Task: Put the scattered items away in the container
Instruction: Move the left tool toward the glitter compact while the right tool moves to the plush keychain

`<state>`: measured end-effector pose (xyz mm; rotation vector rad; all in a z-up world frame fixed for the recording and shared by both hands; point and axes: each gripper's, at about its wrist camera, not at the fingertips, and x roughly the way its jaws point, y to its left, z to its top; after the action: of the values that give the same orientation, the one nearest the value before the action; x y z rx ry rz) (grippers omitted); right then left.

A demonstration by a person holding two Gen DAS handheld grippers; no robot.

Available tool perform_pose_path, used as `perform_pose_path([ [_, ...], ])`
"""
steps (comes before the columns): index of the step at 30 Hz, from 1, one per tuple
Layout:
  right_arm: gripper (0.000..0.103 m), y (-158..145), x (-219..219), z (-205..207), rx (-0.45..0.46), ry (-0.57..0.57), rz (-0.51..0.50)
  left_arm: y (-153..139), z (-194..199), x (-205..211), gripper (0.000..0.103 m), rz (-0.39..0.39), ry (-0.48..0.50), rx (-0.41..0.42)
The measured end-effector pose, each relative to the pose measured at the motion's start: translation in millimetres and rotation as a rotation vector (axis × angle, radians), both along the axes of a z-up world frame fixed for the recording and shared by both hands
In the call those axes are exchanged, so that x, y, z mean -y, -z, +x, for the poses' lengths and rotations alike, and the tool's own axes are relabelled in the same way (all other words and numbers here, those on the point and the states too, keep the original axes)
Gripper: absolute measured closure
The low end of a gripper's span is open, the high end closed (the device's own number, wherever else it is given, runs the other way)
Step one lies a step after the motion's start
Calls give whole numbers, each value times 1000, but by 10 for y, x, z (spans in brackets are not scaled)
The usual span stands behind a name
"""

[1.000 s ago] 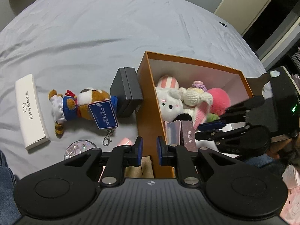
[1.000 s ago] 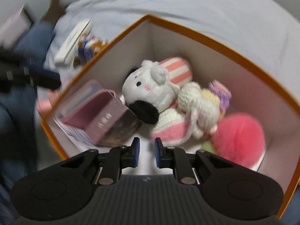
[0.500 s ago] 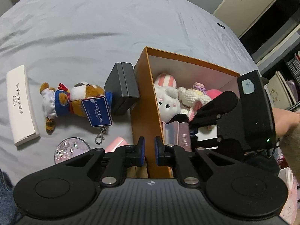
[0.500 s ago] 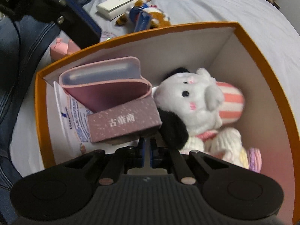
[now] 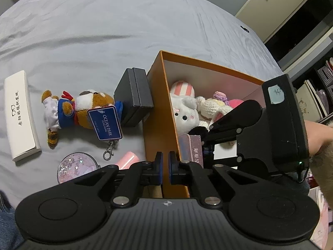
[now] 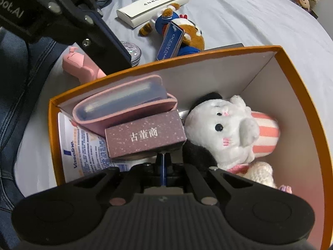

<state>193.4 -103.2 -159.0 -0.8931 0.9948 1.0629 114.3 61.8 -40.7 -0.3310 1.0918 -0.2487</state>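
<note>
Right wrist view, right claw [image 6: 164, 162] clenched empty, left claw [image 5: 164, 164] gripping box wall [image 5: 158, 112].

Orange box [image 5: 155, 112] open on bed, holding plush toys and mauve carton [image 6: 143, 137]. Beside it: black case [image 5: 133, 98], bear plush [image 5: 83, 110], white case [image 5: 20, 116].

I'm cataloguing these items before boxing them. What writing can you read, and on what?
"OCEAN PARK HONG KONG": blue tag on the plush dog.
"Vaseline": white packet in the orange box.
"古茈商", uncertain: mauve box.
"bot.AI", cut off: left hand-held gripper.
White case: Chinese characters, too blurred.
Packet's small print: unreadable.
</note>
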Motion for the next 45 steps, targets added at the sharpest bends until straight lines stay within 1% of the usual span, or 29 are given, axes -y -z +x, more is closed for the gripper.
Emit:
perform_pose_path([
  [3,97,-31,32,-8,4,17,-5,-11,-28,15,98,37,-11,12],
  [8,96,-72,64,-23,14,41,-31,-35,-81,-27,98,34,-33,29],
  [13,96,-140,91,-70,30,61,-37,-104,-156,-82,97,61,-54,68],
  [16,93,-189,115,-102,48,93,-51,-141,-197,-119,93,70,-67,89],
  [17,90,-212,129,-113,58,112,-55,-150,-210,-129,90,75,-72,97],
  [18,85,-235,146,-120,67,129,-56,-160,-224,-141,89,80,-77,105],
  [19,82,-260,170,-124,78,149,-56,-167,-238,-148,89,85,-79,111],
  [20,77,-294,93,-128,88,169,-56,-173,-249,-156,88,91,-82,116],
  [21,72,-326,122,-115,99,192,-55,-177,-262,-167,88,97,-85,121],
  [22,70,-355,181,1,109,212,-53,-179,-276,-177,88,102,-89,124],
  [23,66,-387,202,0,121,234,-48,-180,-288,-186,87,107,-93,128],
  [24,64,-411,230,-7,130,253,-42,-182,-299,-201,86,110,-97,130],
  [25,64,-418,165,31,139,275,-39,-185,-308,-219,86,110,-102,131],
  [28,61,-519,221,-121,168,335,-28,-194,-340,-281,86,111,-117,134],
  [30,55,-590,196,-164,195,365,-8,-204,-366,-336,85,112,-136,143],
  [33,53,-762,239,-218,250,415,41,-221,-393,-431,85,119,-165,151],
  [35,52,-901,248,-244,291,445,89,-228,-401,-517,84,125,-187,152],
  [37,51,-1032,245,-255,319,476,148,-242,-405,-620,81,136,-212,150],
  [38,48,-1094,227,-253,328,492,186,-250,-404,-684,78,138,-224,148],
  [39,44,-1133,214,-251,329,502,212,-259,-410,-747,76,138,-241,147],
  [40,42,-1160,181,-243,326,513,239,-262,-415,-799,75,141,-253,142],
  [42,40,-1194,92,-226,303,519,282,-266,-414,-904,75,146,-275,127],
  [45,40,-1188,-79,-241,297,478,315,-259,-405,-1043,73,128,-287,108],
])
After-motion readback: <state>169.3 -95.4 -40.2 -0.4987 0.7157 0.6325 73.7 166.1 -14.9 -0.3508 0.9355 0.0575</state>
